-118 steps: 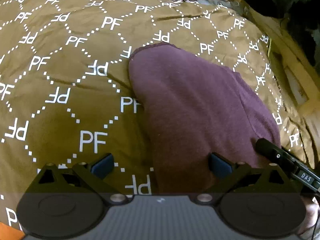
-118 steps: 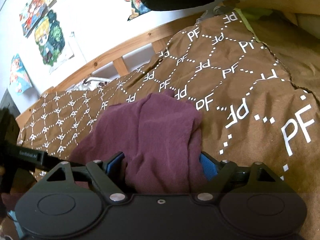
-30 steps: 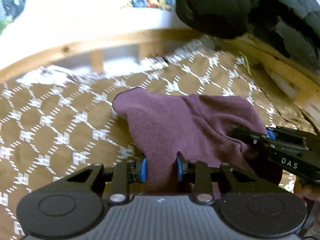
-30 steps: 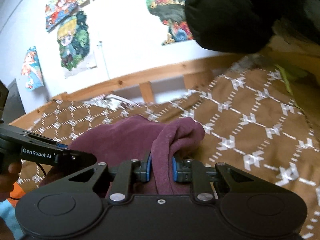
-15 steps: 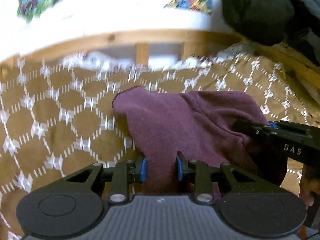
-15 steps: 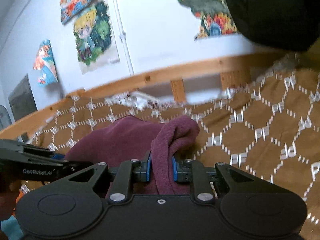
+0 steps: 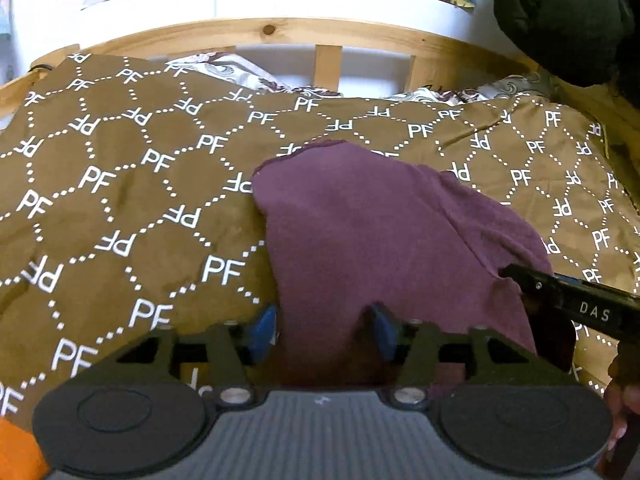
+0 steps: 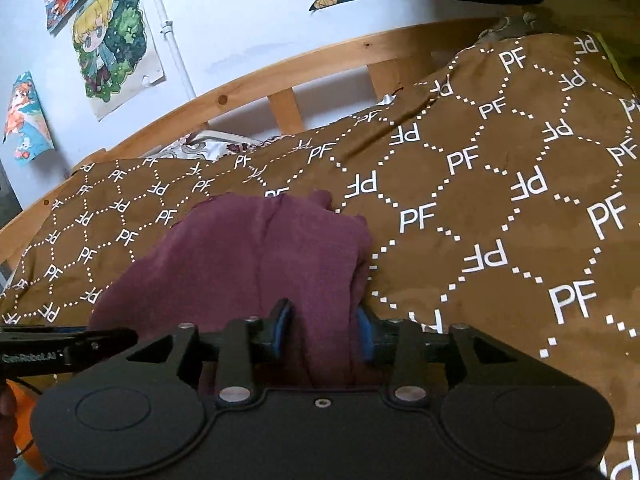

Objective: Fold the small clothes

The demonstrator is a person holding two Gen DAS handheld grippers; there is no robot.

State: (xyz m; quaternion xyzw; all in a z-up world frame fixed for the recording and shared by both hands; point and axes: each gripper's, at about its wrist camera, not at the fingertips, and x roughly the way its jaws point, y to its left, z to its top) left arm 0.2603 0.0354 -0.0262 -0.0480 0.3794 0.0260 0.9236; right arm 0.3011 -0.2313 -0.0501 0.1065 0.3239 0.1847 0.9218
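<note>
The cloth's (image 7: 380, 240) near edge is hidden behind both tool bodies, so whether the pads (image 7: 264, 330) touch it is unclear. The dark bundle (image 7: 568, 16) and posters (image 8: 108, 44) run past the frame edges.

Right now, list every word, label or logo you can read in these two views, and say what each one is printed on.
"PF": white letters repeated, some mirrored, across the brown dotted-lattice bedspread.
"DAS": white letters on the side of the black right gripper, seen from the left wrist.
"GenRobot.AI": small and soft white print on the side of the black left gripper, seen from the right wrist.
Cartoon posters on the white wall: no readable text.
</note>
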